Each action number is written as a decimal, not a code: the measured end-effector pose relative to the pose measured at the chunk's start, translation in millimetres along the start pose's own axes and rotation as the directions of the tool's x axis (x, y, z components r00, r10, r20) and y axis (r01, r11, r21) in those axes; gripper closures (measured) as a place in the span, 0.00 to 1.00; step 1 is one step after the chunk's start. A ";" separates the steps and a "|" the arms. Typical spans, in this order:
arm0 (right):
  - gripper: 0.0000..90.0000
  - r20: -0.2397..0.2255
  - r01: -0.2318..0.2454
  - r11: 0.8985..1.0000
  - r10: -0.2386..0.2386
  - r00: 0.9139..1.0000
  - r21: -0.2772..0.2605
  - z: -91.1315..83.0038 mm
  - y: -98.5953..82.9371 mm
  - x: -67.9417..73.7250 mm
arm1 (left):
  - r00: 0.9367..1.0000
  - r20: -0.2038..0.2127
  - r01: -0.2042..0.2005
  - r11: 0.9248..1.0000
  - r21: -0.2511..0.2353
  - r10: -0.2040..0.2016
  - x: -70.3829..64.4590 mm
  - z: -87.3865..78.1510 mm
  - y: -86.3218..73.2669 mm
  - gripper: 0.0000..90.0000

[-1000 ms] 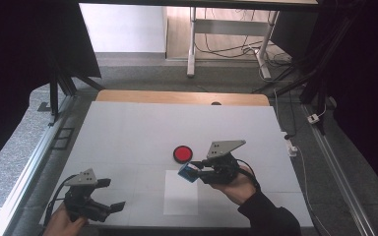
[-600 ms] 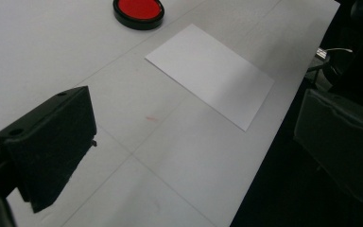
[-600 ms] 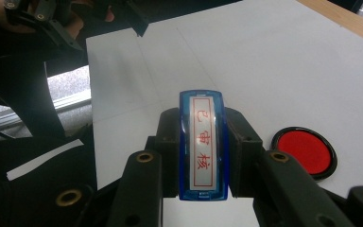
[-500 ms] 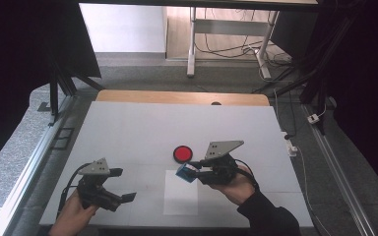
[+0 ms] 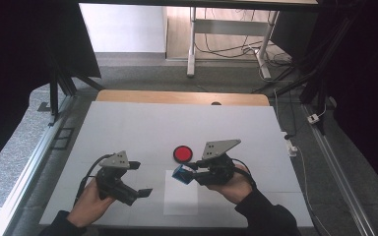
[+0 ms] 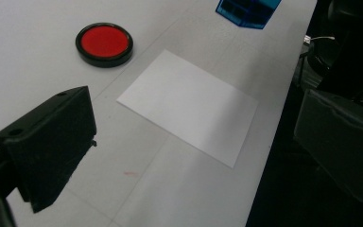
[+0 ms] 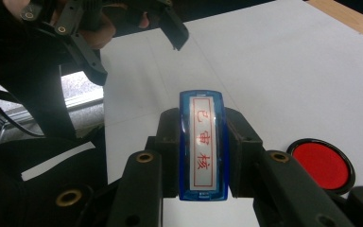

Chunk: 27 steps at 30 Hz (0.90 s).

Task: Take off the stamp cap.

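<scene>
A blue stamp (image 5: 179, 173) with a white label of red characters (image 7: 203, 146) sits clamped in my right gripper (image 5: 187, 173), shut on it above the top edge of a white sheet of paper (image 5: 180, 197). Just beyond lies a round red ink pad (image 5: 182, 154) in a black rim. My left gripper (image 5: 143, 178) hovers left of the paper, open, with nothing between its jaws. Its own view looks across the paper (image 6: 189, 106) to the ink pad (image 6: 104, 43) and the stamp (image 6: 248, 10). The right gripper view shows the pad (image 7: 320, 165) at lower right.
The white table (image 5: 128, 123) ends in a wooden strip (image 5: 177, 97) at the far side. Metal rails run along both sides on the grey floor. A desk frame (image 5: 192, 44) and cables stand beyond the table. Dark curtains hang left and right.
My left gripper has risen from the near left corner and moved right toward the paper. The right gripper with the stamp has stayed almost still.
</scene>
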State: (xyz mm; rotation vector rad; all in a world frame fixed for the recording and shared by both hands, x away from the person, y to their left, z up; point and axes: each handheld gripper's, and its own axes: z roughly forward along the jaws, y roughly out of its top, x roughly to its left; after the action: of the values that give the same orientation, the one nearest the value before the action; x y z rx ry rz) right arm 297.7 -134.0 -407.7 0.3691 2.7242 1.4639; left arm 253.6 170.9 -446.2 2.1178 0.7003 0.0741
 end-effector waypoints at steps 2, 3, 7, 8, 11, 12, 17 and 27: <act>0.79 -0.003 0.005 1.000 -0.005 1.000 0.001 -0.1 0.0 0.9 | 1.000 0.014 -0.013 1.000 0.006 0.013 -0.3 3.9 3.7 0.00; 0.79 -0.005 0.004 1.000 -0.004 1.000 0.001 -0.3 0.2 1.2 | 1.000 0.019 -0.019 1.000 0.006 0.019 -0.4 6.0 5.5 0.00; 0.79 -0.015 0.004 1.000 -0.004 1.000 -0.009 -1.7 1.8 2.1 | 0.997 0.067 -0.044 0.999 0.013 0.043 0.6 16.7 16.0 0.01; 0.79 -0.018 0.003 1.000 -0.003 1.000 -0.009 -2.1 2.2 2.4 | 0.997 0.067 -0.044 0.999 0.013 0.043 0.6 16.7 16.0 0.01; 0.79 -0.026 0.003 1.000 -0.003 1.000 -0.009 -3.2 3.3 3.5 | 0.991 0.106 -0.085 0.996 0.016 0.083 -0.5 26.1 25.5 0.00; 0.79 -0.031 0.002 1.000 -0.002 1.000 -0.006 -3.5 3.6 3.8 | 0.991 0.106 -0.085 0.996 0.016 0.083 -0.5 26.1 25.5 0.00; 0.79 -0.045 0.013 1.000 -0.013 0.999 0.003 -3.7 4.1 6.1 | 0.979 0.158 -0.138 0.990 0.030 0.131 -3.8 40.2 35.6 0.00; 0.79 -0.086 0.030 1.000 -0.030 0.996 -0.004 -1.9 4.0 9.6 | 0.951 0.231 -0.220 0.975 0.033 0.207 -10.4 60.3 39.9 0.02</act>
State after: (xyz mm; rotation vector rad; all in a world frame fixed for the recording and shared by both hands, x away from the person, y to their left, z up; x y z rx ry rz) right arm 288.9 -131.4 -402.6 0.2695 2.7801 1.5112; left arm 281.0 103.3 -450.5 2.2084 0.3402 -0.0702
